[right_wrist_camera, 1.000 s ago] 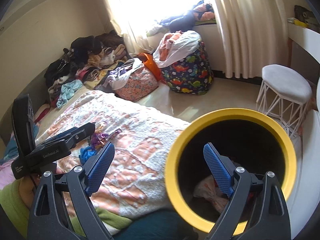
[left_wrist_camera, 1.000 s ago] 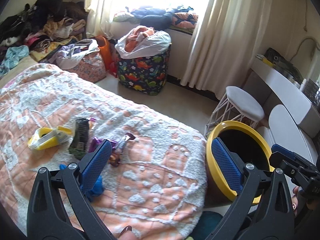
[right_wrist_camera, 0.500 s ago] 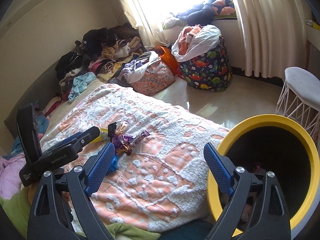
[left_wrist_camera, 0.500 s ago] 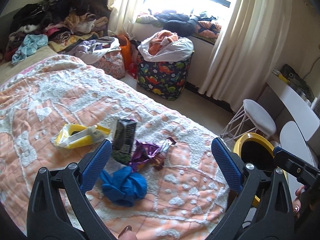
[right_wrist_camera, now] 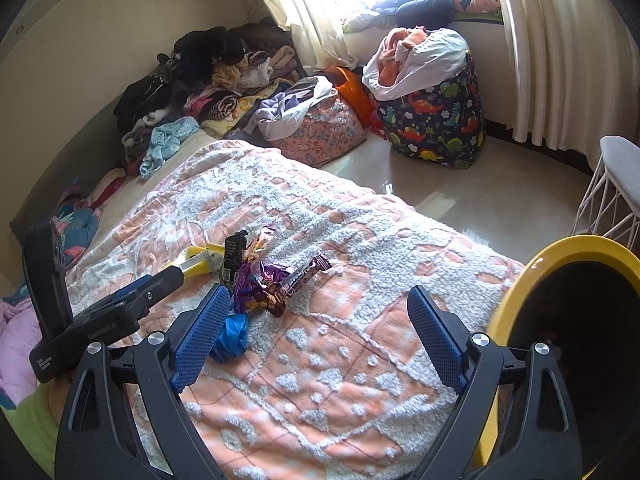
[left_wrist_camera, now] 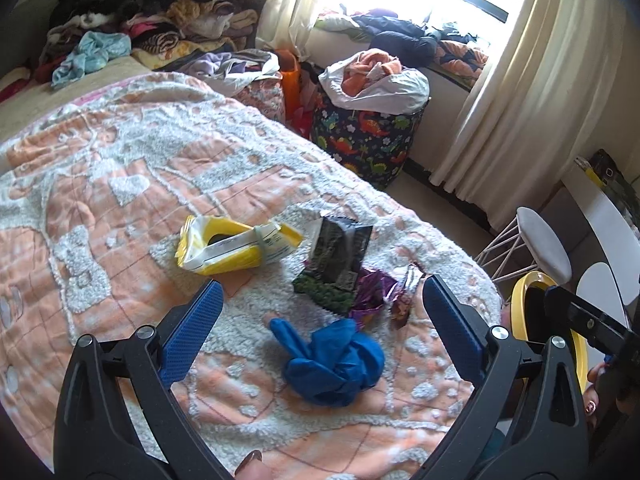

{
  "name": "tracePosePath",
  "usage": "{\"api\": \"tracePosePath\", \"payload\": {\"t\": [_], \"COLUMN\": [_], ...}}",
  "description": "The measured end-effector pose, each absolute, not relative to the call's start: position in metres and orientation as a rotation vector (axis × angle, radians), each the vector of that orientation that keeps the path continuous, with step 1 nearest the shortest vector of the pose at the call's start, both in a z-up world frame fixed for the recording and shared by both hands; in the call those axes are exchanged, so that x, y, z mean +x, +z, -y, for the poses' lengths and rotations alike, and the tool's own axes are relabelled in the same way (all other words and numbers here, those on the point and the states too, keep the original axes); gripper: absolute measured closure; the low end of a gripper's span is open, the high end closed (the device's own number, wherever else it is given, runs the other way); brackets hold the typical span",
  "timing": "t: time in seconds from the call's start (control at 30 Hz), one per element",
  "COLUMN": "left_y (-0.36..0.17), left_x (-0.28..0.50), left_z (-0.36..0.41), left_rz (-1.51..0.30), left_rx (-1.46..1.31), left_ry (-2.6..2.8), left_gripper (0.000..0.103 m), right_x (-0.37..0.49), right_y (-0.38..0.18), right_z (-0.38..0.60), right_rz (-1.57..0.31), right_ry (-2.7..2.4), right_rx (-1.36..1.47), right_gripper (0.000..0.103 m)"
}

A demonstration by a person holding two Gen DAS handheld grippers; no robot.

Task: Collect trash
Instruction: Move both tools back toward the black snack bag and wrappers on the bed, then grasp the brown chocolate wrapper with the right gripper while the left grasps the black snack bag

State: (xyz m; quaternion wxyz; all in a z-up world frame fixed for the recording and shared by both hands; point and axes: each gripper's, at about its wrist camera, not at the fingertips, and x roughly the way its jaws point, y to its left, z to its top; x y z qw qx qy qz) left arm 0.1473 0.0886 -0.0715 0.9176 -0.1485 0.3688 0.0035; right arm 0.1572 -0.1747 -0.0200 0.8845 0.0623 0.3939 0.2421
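Observation:
Trash lies on the orange-and-white bedspread [left_wrist_camera: 120, 168]: a crumpled blue glove [left_wrist_camera: 334, 360], a yellow-and-white packet [left_wrist_camera: 236, 246], a dark green snack bag [left_wrist_camera: 336, 268] and purple wrappers [left_wrist_camera: 372, 296]. My left gripper [left_wrist_camera: 320, 332] hovers open just above the blue glove, holding nothing. In the right wrist view the purple wrappers [right_wrist_camera: 268, 286] and blue glove [right_wrist_camera: 232, 334] lie ahead-left of my open, empty right gripper [right_wrist_camera: 316, 336]. The yellow-rimmed bin [right_wrist_camera: 568, 320] stands at the bed's right edge, also the yellow-rimmed bin [left_wrist_camera: 532, 312] in the left wrist view.
A dinosaur-print laundry bag [left_wrist_camera: 368, 136] and a floral bag [right_wrist_camera: 324, 128] sit on the floor by the window. Clothes are piled at the bed's far end [left_wrist_camera: 160, 8]. A white stool [left_wrist_camera: 540, 244] stands beside the bin. Cream curtains hang right.
Both grippers swung left, away from the bin and over the bed. The trash pile now sits centred before the left gripper, closer than before. Both stayed open.

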Motion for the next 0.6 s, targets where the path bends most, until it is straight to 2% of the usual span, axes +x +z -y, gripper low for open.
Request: {"api": "tracePosePath", "payload": {"t": [0.1,0.33,0.6], "left_y": [-0.077,-0.085,-0.098], "left_x": [0.152,0.162,0.184], "left_z": [-0.094,-0.094,-0.090], "left_rz": [-0.771,-0.784,-0.821], "left_rx": [-0.321,-0.349,-0.340], "left_ry": [-0.001,-0.038,-0.080], "left_gripper": [0.014,0.024,0.028], "right_x": [0.169,0.197,0.229], "right_y": [-0.029,-0.053,-0.081], "right_z": [0.164,0.143,0.124], "right_rz": [-0.849,-0.927,-1.015], "right_ry": [0.501,0.507,0.516], "right_rx": [0.129,0.125,0.154], "right_gripper": [0.016,0.028,0.037]}}
